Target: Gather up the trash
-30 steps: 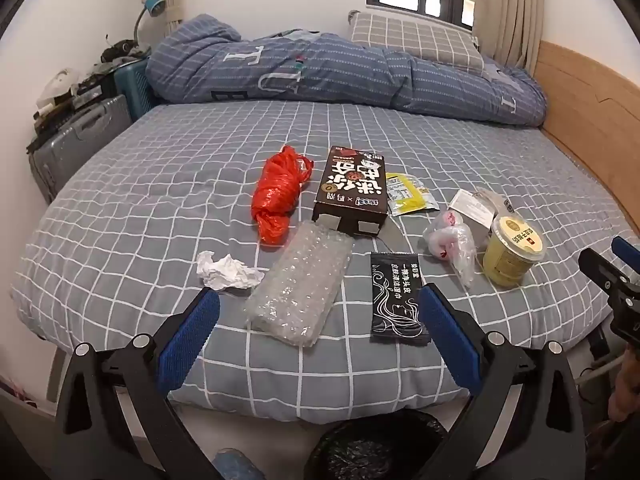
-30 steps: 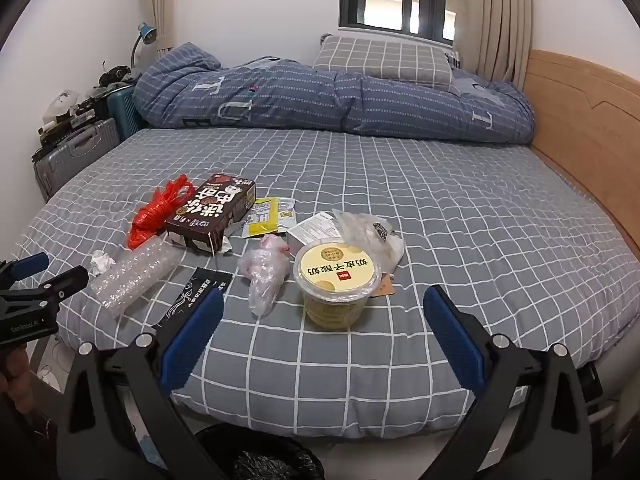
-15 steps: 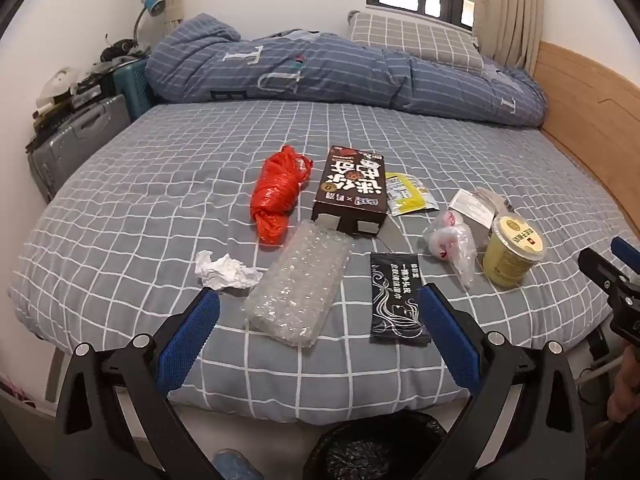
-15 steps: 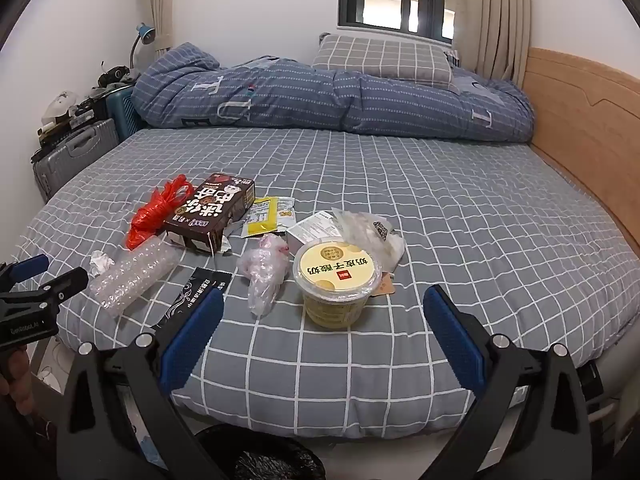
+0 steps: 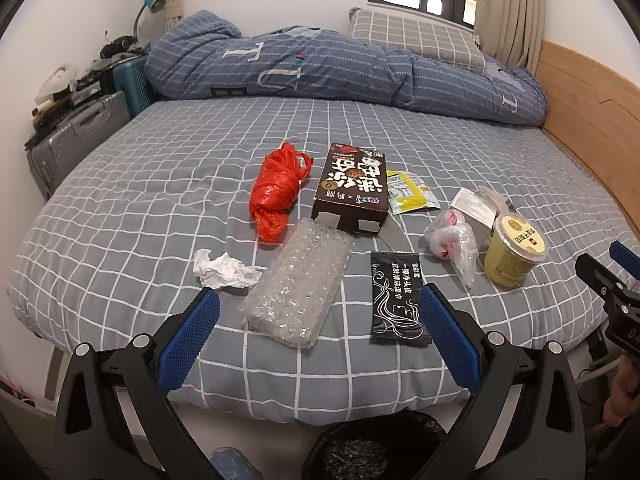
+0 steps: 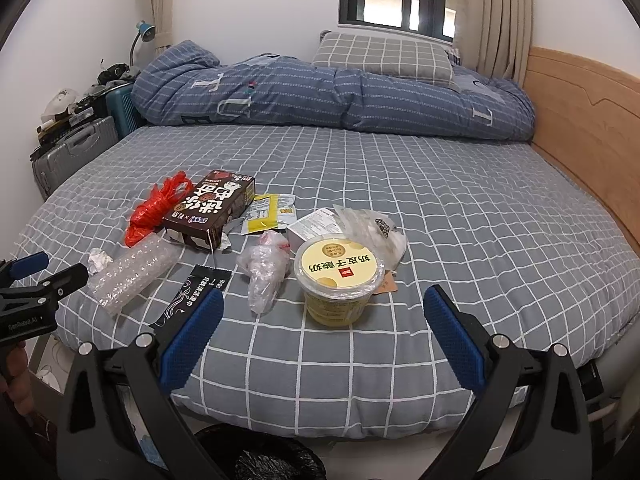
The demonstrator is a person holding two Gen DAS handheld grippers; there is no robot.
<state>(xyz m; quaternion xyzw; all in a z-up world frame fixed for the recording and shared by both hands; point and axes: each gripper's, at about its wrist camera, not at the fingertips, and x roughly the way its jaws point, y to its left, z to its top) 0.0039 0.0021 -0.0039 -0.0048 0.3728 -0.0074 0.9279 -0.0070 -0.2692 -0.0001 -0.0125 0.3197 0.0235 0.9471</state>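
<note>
Trash lies on the grey checked bed: a red plastic bag (image 5: 278, 194), a brown carton (image 5: 352, 190), a bubble-wrap piece (image 5: 298, 286), a crumpled tissue (image 5: 224, 270), a black sachet (image 5: 396, 298), a yellow packet (image 5: 408, 198), a clear bag (image 5: 454, 242) and a yellow lidded cup (image 5: 514, 250). My left gripper (image 5: 318, 336) is open and empty, at the bed's near edge before the bubble wrap. My right gripper (image 6: 320, 334) is open and empty, just before the yellow cup (image 6: 340, 280). A black-lined bin (image 5: 376, 446) stands on the floor below both.
A rolled blue duvet (image 5: 340, 68) and pillow (image 5: 416, 38) lie at the far end of the bed. A wooden headboard (image 5: 592, 108) runs along the right. Suitcases (image 5: 76, 136) and clutter stand at the left wall.
</note>
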